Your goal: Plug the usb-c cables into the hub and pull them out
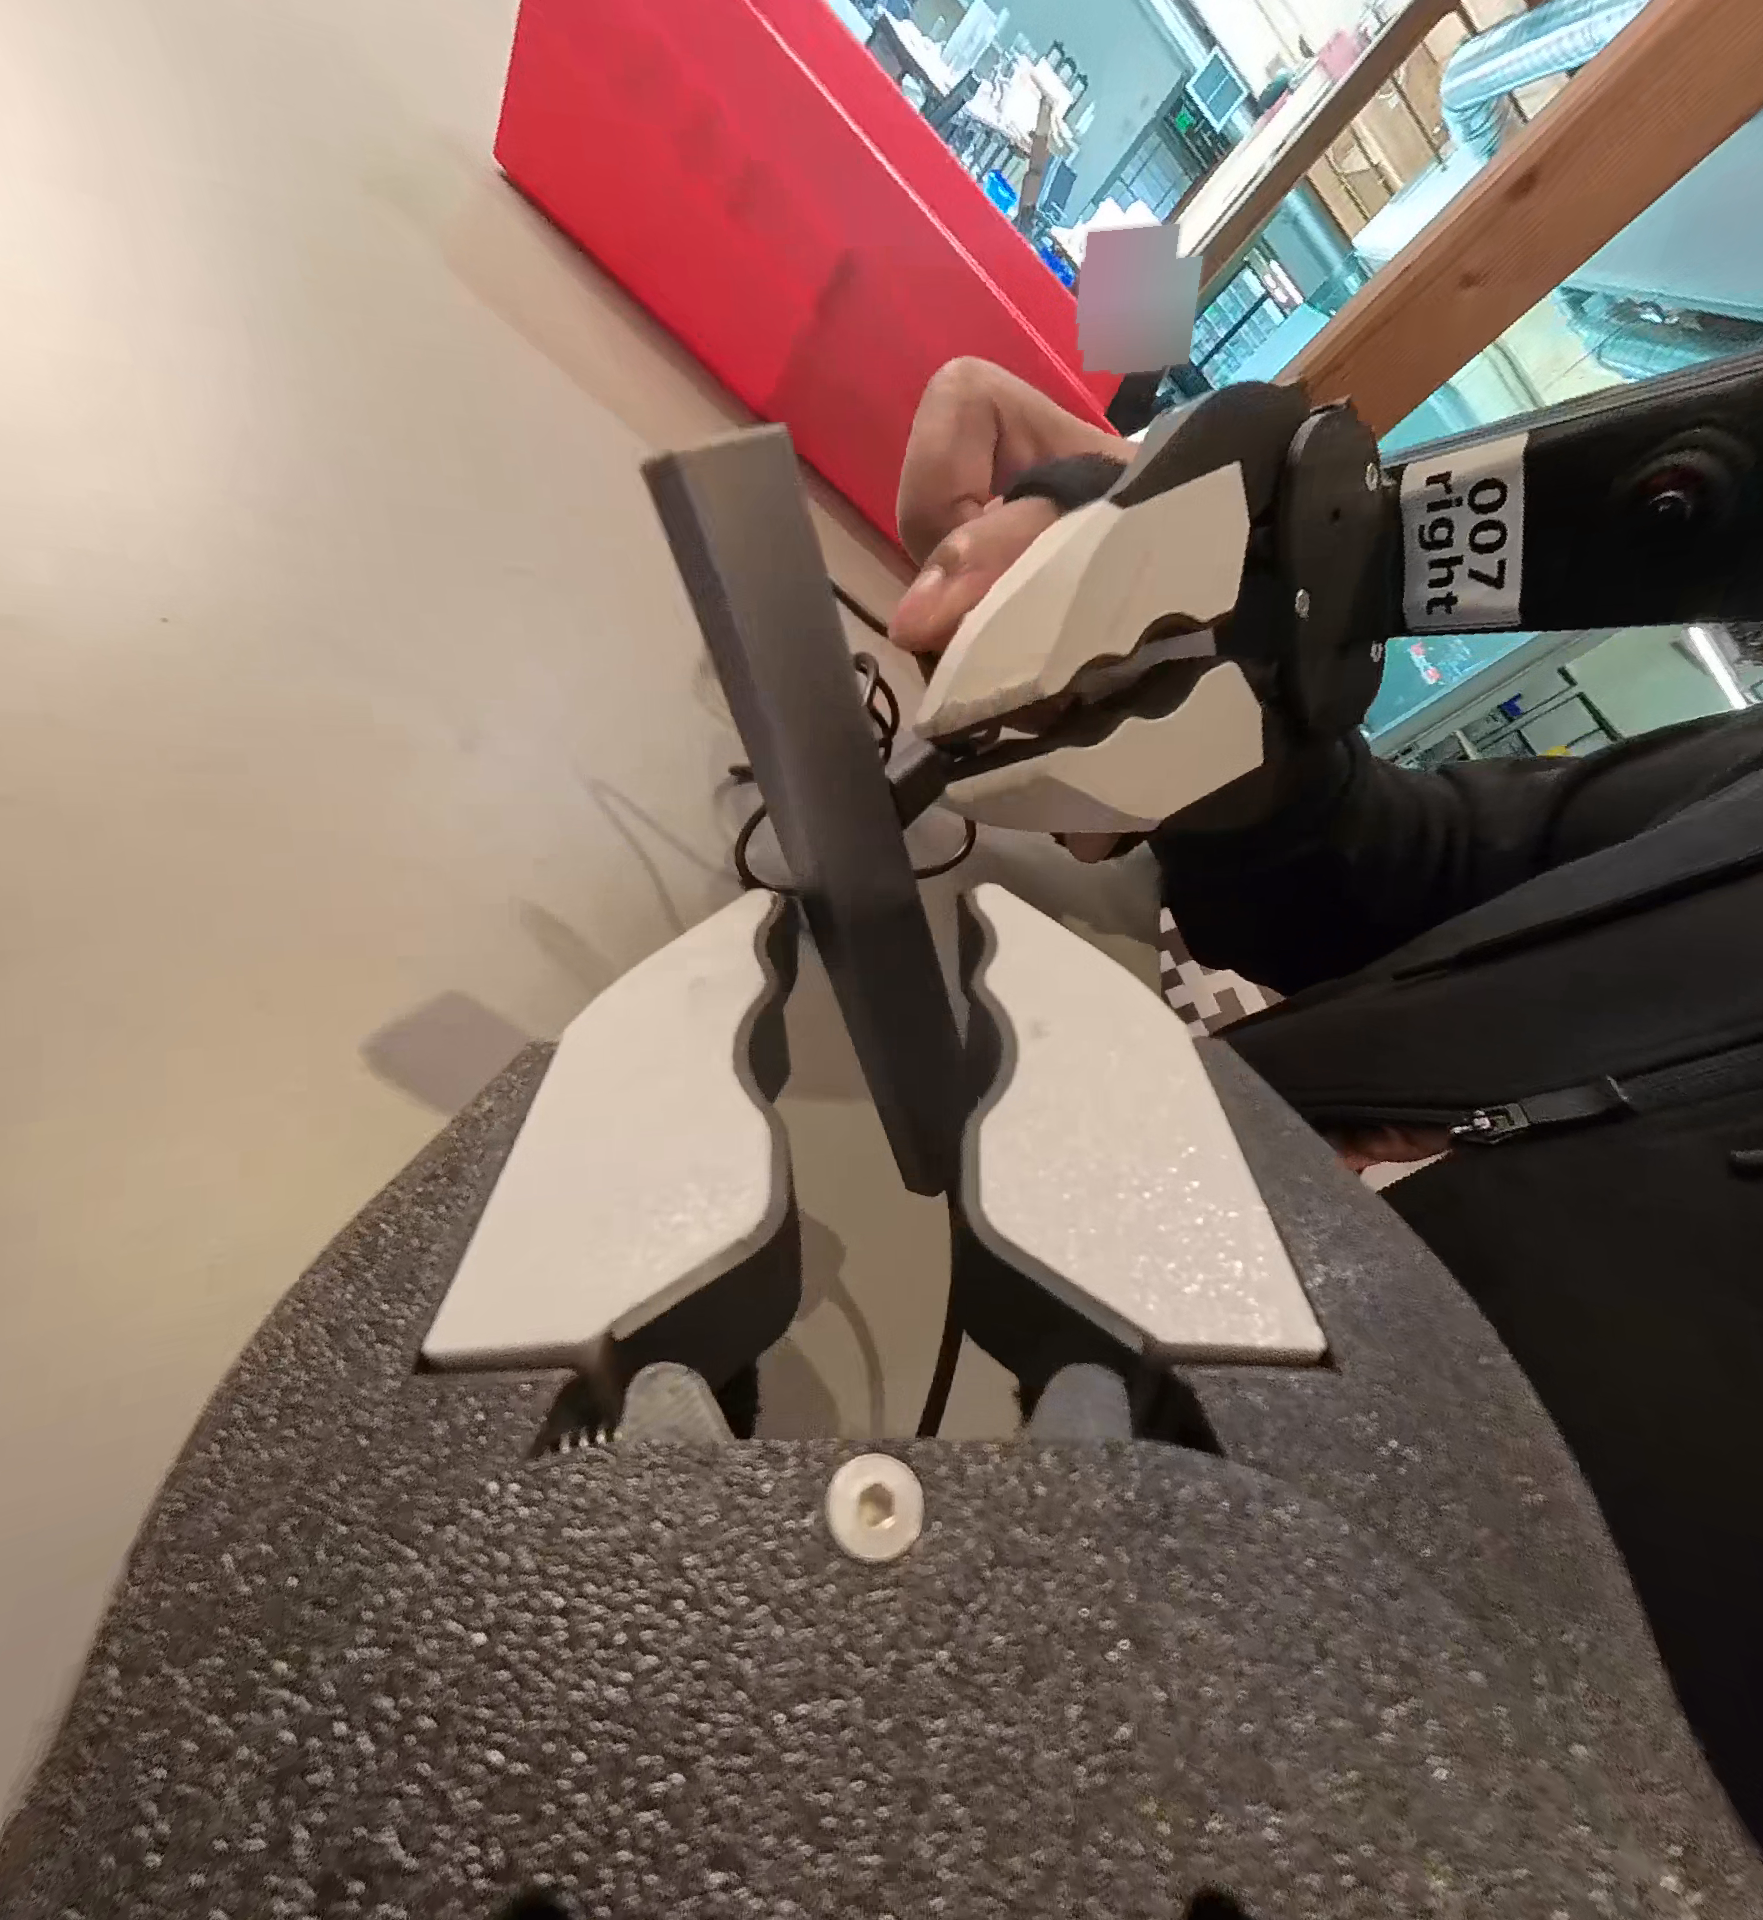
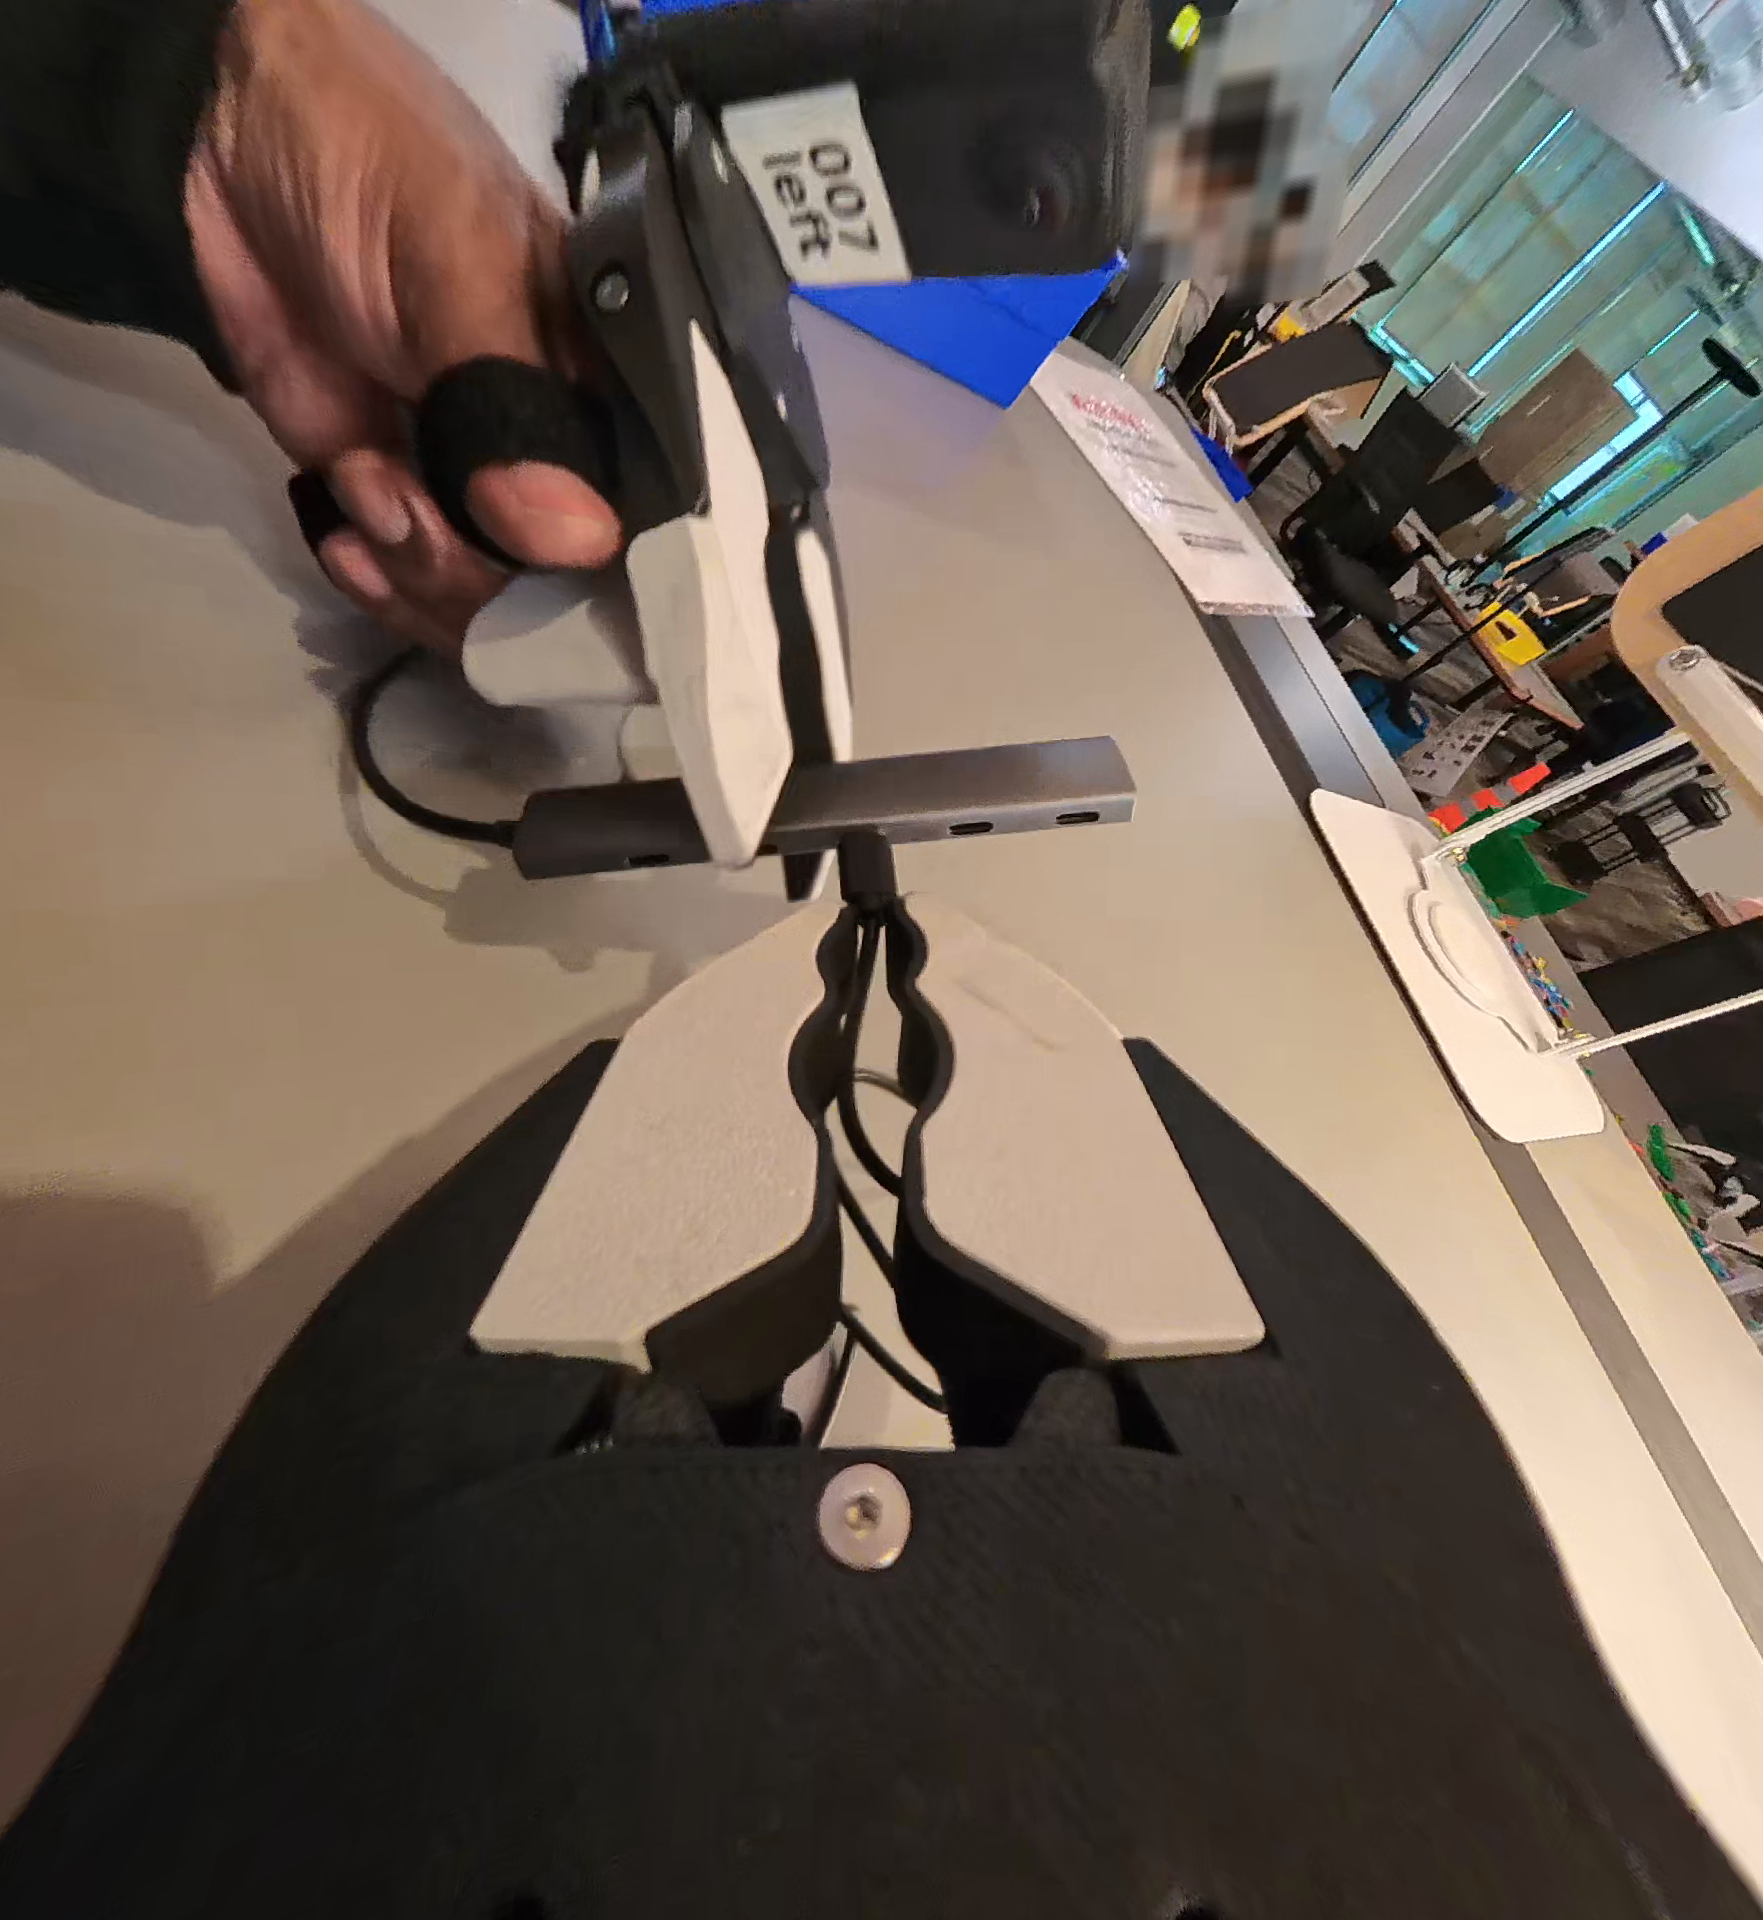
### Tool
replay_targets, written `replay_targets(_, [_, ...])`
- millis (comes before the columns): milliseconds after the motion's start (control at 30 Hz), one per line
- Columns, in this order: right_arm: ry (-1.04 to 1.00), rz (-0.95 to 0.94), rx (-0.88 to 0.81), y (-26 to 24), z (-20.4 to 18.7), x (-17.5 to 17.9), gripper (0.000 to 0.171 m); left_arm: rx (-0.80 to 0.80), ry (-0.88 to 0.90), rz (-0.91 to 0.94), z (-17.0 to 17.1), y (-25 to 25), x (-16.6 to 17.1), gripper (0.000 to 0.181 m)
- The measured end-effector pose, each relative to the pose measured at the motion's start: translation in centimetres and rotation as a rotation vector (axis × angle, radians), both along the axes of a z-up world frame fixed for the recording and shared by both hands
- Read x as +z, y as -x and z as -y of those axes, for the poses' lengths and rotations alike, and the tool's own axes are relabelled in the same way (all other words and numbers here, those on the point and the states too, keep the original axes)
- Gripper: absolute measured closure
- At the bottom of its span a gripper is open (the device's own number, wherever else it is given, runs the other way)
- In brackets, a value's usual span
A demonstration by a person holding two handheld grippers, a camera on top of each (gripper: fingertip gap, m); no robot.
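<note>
Clamped between the fingers of the left hand-held gripper (image 1: 872, 966) is the hub (image 1: 804, 748), a slim grey bar gripped across its middle and lifted clear of the counter (image 1: 181, 727). In the right wrist view the hub (image 2: 1012, 795) lies crosswise, with two free ports showing toward its right end and its own black lead (image 2: 389, 769) curving from the left end down onto the counter (image 2: 1064, 623).

The right hand-held gripper (image 2: 872, 925) is clenched on a usb-c cable (image 2: 864, 868) just behind the plug, which sits in a port on the hub's near edge. More black cable hangs in loops between that gripper's fingers. A bare hand (image 2: 368, 312) with a black finger strap holds the left gripper. A red box (image 1: 752, 229) stands on the counter beyond the hub.
</note>
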State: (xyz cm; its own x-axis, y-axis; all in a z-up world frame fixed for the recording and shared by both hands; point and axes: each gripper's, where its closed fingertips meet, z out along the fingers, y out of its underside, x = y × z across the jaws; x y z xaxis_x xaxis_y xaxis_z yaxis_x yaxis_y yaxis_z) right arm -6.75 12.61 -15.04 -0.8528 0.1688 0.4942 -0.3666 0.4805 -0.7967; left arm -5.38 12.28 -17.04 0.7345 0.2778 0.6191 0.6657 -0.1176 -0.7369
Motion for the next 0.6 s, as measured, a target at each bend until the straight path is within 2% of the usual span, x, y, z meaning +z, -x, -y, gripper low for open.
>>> replay_targets(67, [0.021,-0.01,0.005,-0.1,0.1,0.1,0.167,-0.024,-0.012,0.027,-0.5,-0.5,-0.4,0.152])
replay_targets(133, [0.035,-0.028,-0.002,0.0,0.1,0.2,0.167,-0.047,-0.039,0.05,-0.8,-1.0,-0.4,0.165])
replay_targets(233, [0.044,-0.044,-0.02,0.2,-0.1,-0.3,0.166,-0.037,-0.067,0.053,-0.7,-1.1,0.0,0.17])
replay_targets(333, [0.009,-0.082,-0.078,0.8,-0.2,-1.0,0.166,0.022,-0.009,0.043,-0.7,-0.7,-0.6,0.17])
replay_targets(467, [-0.082,-0.178,-0.134,0.9,-0.4,-1.8,0.142,0.079,0.097,-0.013,-0.5,-0.7,-1.1,0.17])
replay_targets(600, [-0.126,-0.267,-0.13,0.1,-0.1,-1.3,0.141,0.053,0.23,-0.091,-1.0,-1.7,-1.8,0.17])
